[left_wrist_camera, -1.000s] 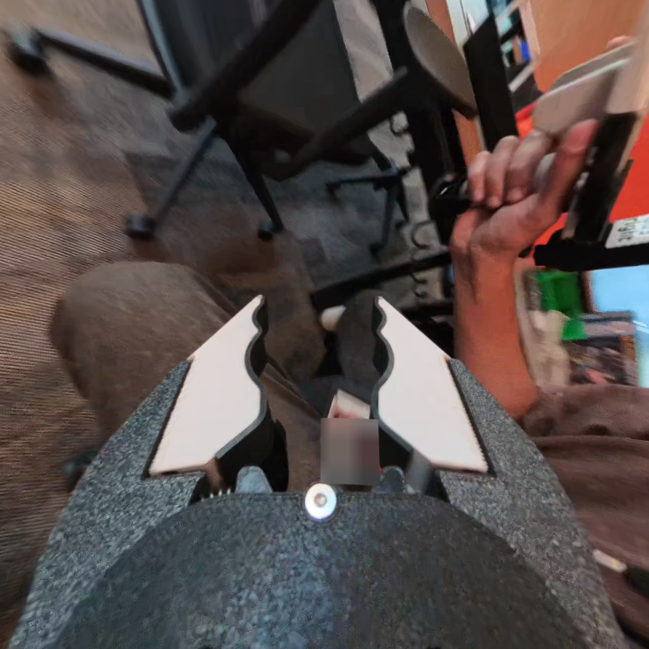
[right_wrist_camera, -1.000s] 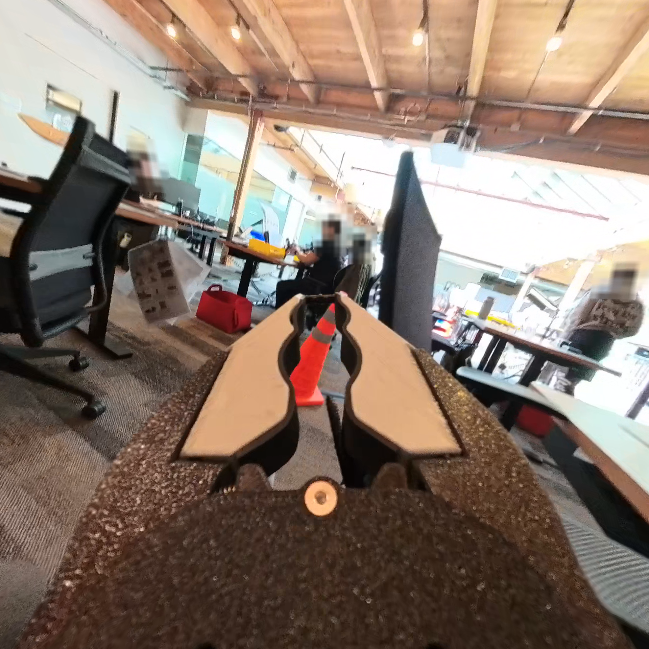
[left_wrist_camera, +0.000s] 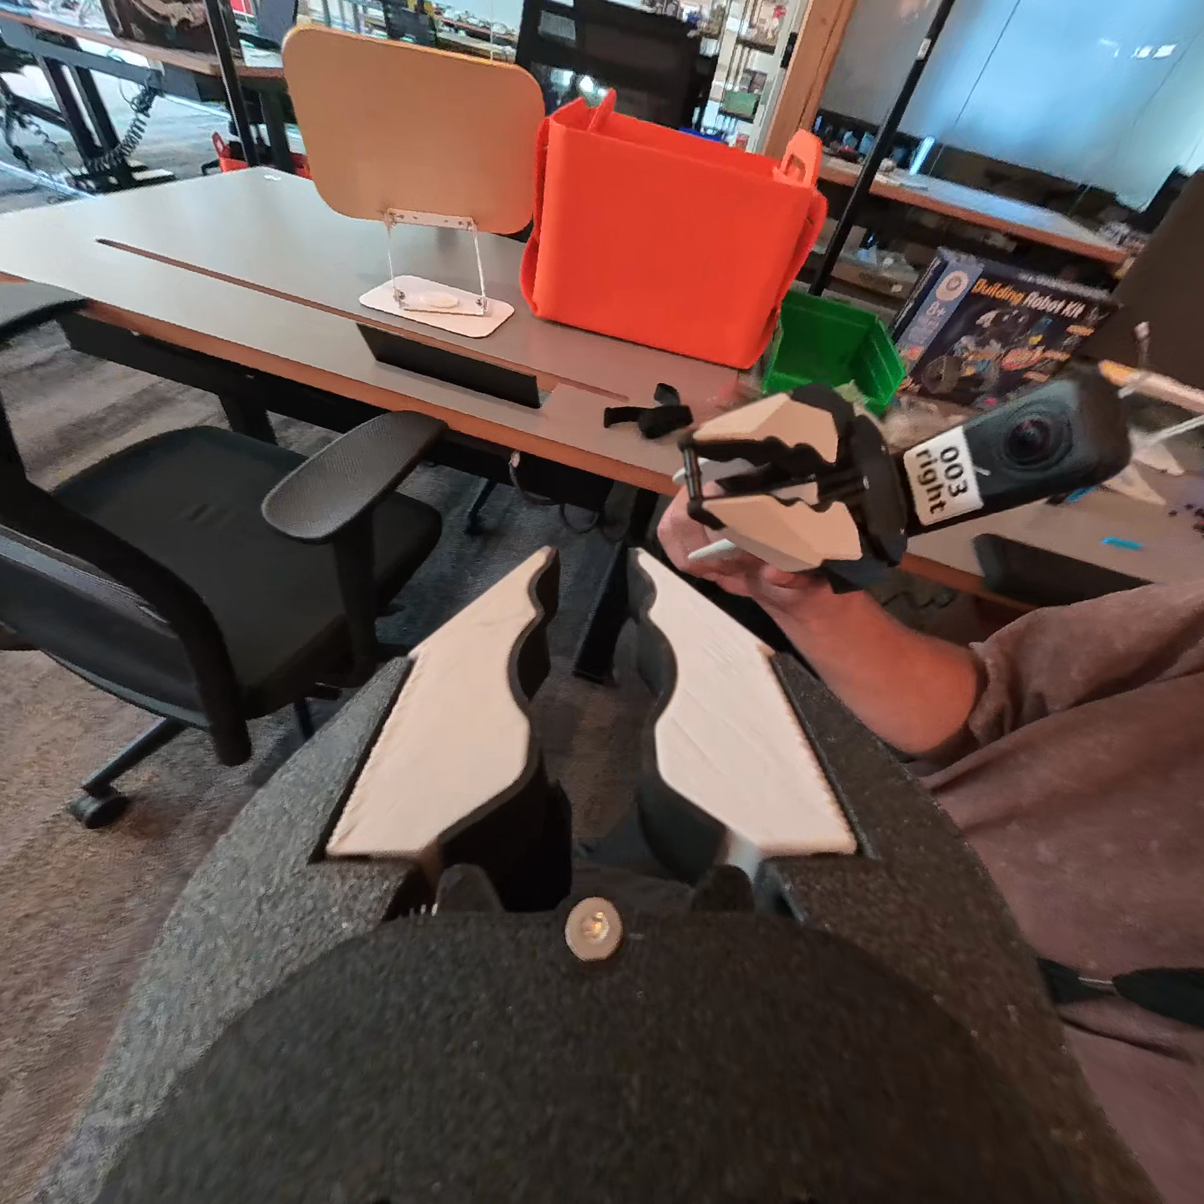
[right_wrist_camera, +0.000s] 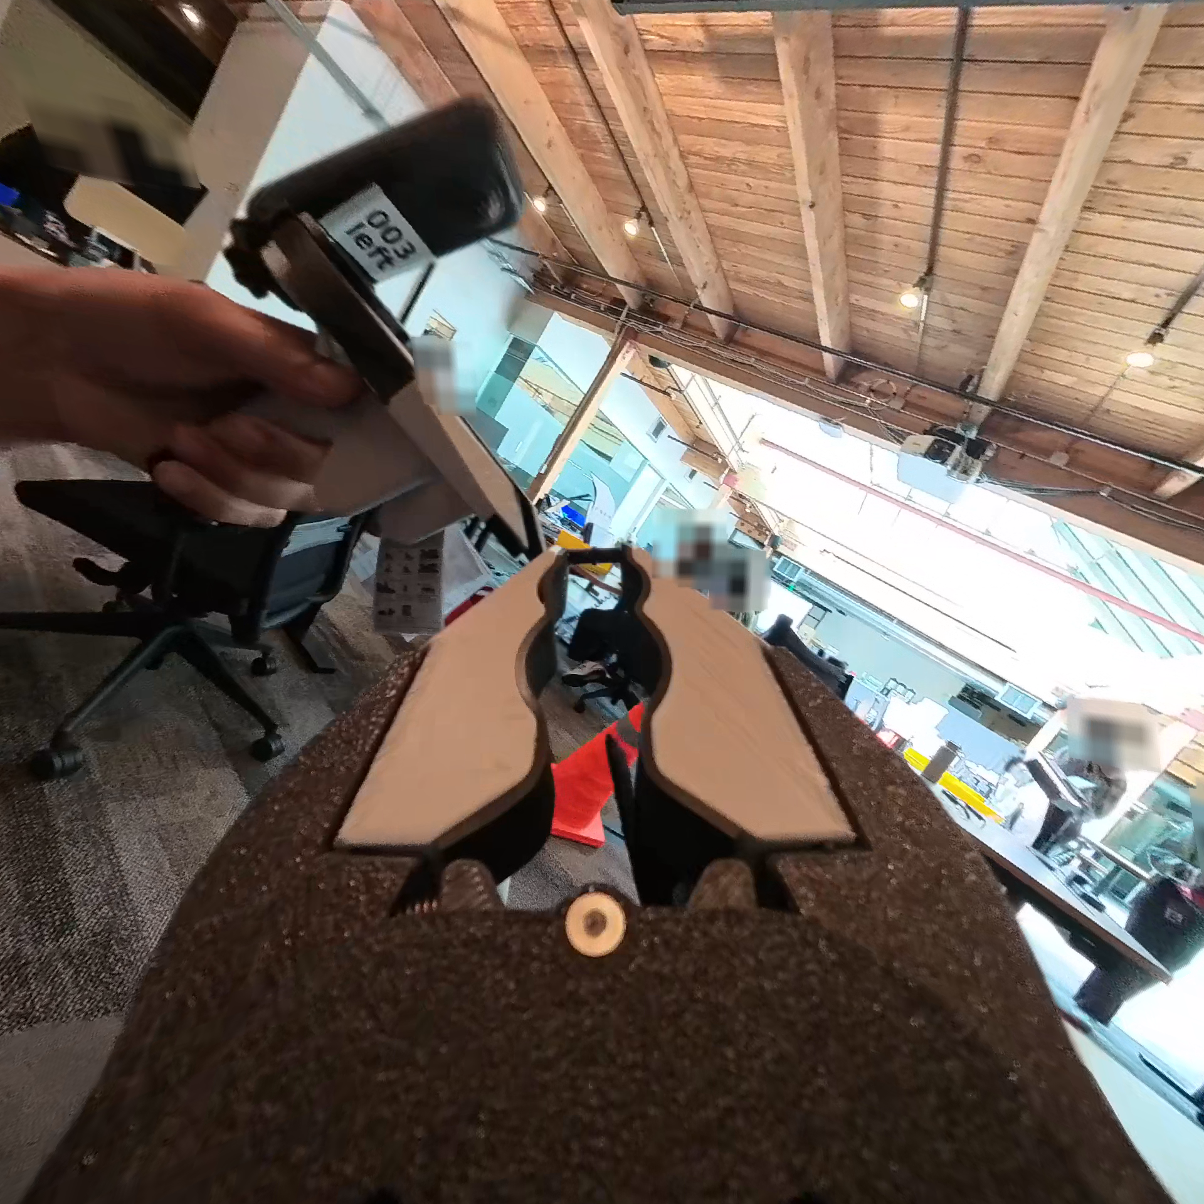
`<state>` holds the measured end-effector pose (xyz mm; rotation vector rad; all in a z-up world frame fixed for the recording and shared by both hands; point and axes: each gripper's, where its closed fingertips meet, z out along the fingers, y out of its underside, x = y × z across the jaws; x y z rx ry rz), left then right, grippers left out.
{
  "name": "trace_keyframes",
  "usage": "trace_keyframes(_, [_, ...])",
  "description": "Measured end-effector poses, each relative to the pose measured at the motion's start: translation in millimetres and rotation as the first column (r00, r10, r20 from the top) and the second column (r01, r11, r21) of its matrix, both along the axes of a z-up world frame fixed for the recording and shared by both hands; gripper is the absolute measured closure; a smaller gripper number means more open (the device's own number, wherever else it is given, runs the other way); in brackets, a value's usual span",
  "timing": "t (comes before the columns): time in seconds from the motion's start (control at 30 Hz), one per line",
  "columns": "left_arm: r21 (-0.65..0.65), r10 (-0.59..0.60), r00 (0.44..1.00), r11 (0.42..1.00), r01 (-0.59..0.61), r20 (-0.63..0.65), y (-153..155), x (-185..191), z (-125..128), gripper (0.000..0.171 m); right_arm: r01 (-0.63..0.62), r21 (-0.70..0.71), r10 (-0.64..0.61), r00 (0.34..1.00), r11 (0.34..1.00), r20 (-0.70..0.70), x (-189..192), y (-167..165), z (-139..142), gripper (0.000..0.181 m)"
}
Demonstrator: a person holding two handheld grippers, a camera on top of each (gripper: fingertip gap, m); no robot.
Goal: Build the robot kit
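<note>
My left gripper (left_wrist_camera: 594,559) is open and empty, held in the air in front of a grey desk (left_wrist_camera: 260,260). My right gripper (right_wrist_camera: 596,557) has its fingers apart, and a thin black strip spans its fingertips. It points out across the room and up toward the ceiling. In the left wrist view the right gripper (left_wrist_camera: 694,485) is held by a hand just right of and beyond my left fingers, near the desk's front edge. In the right wrist view the left gripper (right_wrist_camera: 515,521) shows at upper left, held by a hand (right_wrist_camera: 163,391). Neither touches the other.
On the desk stand an orange fabric bin (left_wrist_camera: 664,228), a tan panel on a clear stand (left_wrist_camera: 410,130), a green bin (left_wrist_camera: 834,352), a boxed kit (left_wrist_camera: 997,326) and black straps (left_wrist_camera: 645,414). A black office chair (left_wrist_camera: 195,521) is at left. An orange cone (right_wrist_camera: 586,782) stands on the carpet. The left gripper's tips are roughly 5 cm from the right gripper's.
The left view swung up from the floor and lap to the desk. The right gripper went from nearly shut to apart and tilted upward. The left gripper came into the right view.
</note>
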<state>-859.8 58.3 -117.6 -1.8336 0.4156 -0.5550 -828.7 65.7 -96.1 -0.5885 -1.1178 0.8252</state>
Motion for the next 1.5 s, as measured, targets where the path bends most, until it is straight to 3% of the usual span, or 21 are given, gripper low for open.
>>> trace_keyframes(0.13, [-0.033, -0.028, 0.993, 0.999, 0.032, 0.115, -8, -7, 6, 0.151, -0.038, 0.016, 0.038, 0.999, 0.999, 0.002, -9, -18, 6, 0.165])
trace_keyframes(0.53, [-0.097, -0.152, 0.949, 0.978, 0.185, 0.277, -23, 5, 5, 0.155, -0.104, -0.08, 0.093, 0.988, 0.991, -0.125, -11, -45, 8, 0.165])
trace_keyframes(0.77, [-0.099, -0.188, 0.93, 0.968, 0.229, 0.316, -21, 13, 4, 0.157, 0.046, -0.041, -0.053, 0.982, 0.998, -0.184, -6, -31, 11, 0.165])
trace_keyframes(0.97, [-0.086, -0.253, 0.893, 0.949, 0.305, 0.373, -25, 21, 7, 0.159, 0.002, -0.023, -0.005, 0.988, 1.0, -0.152, -10, -37, 6, 0.165])
trace_keyframes(1.3, [-0.046, -0.247, 0.879, 0.956, 0.29, 0.407, -29, 3, 18, 0.159, -0.017, -0.019, 0.015, 0.993, 1.0, -0.115, -18, -36, 1, 0.166])
trace_keyframes(1.5, [-0.06, -0.274, 0.887, 0.947, 0.317, 0.372, -36, 11, 14, 0.158, -0.023, -0.011, 0.021, 0.995, 1.0, -0.095, -23, -40, -4, 0.165])
